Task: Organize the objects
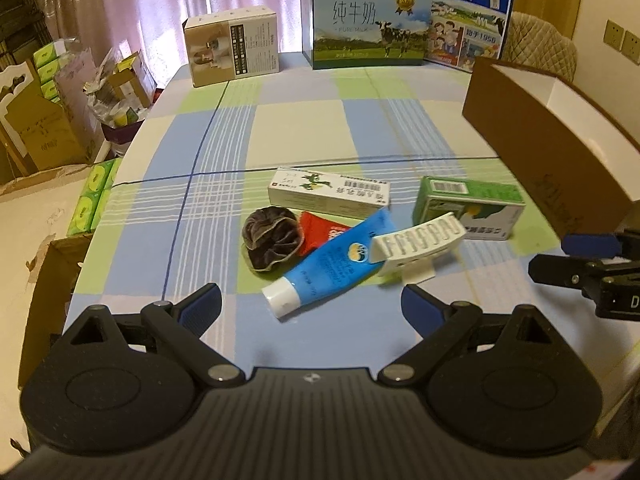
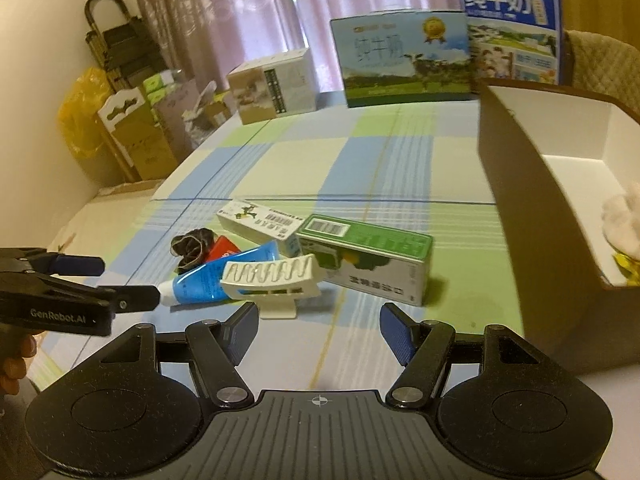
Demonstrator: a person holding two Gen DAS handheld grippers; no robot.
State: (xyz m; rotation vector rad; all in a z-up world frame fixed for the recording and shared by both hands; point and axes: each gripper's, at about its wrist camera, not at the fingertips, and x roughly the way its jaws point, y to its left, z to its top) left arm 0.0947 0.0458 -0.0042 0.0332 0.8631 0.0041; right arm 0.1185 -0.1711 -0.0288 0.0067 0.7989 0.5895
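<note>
Now both tongs (image 1: 311, 304) (image 2: 318, 330) wide, empty.

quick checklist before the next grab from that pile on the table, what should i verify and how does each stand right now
1. Left gripper open and empty: ok.
2. Right gripper open and empty: ok.
3. Blue tube free to lift: not ok, the white clip rests over its upper end.
4. Brown box open, room inside: ok, its white floor shows, with a few things at the near end.
5. Green box clear of the pile: cannot tell, the clip sits right against it.
6. Dark scrunchie reachable: ok, exposed at the pile's left.
</note>
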